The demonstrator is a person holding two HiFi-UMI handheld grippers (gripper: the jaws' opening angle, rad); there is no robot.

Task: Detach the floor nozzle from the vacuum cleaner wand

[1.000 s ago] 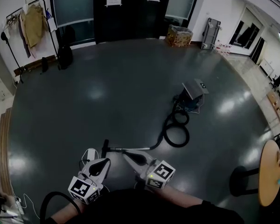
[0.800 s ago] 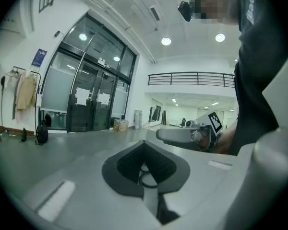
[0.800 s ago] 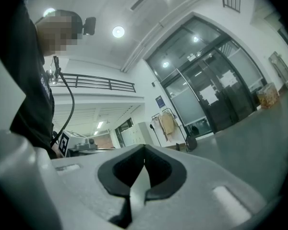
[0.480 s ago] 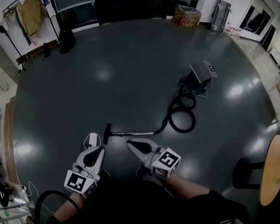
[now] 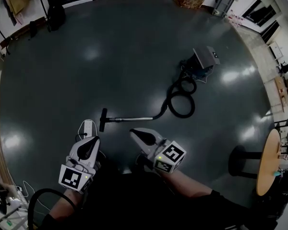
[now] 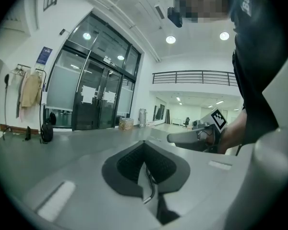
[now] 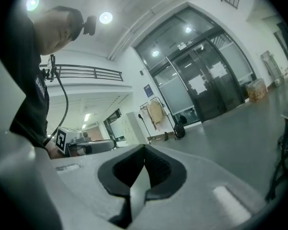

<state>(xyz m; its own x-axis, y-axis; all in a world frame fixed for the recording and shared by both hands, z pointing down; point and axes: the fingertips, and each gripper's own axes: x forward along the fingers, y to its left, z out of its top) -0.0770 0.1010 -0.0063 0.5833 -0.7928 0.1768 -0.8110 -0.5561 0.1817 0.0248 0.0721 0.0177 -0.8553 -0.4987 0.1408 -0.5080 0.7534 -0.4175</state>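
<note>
Grey floor now separates both grippers from the vacuum. A second ago your right gripper overlapped the wand in the head view, so by my reading you are still lining up and nothing is detached. Your left gripper [image 5: 92, 140] has its jaws pressed together, empty. Just beyond it lies the black floor nozzle [image 5: 103, 120], its bar running toward and away from you. From it the silver wand [image 5: 130, 119] stretches rightward across the view — nozzle at the left end, hose [image 5: 180, 102] at the right. Your right gripper [image 5: 135, 132], near the wand's middle, is likewise closed on nothing.
</note>
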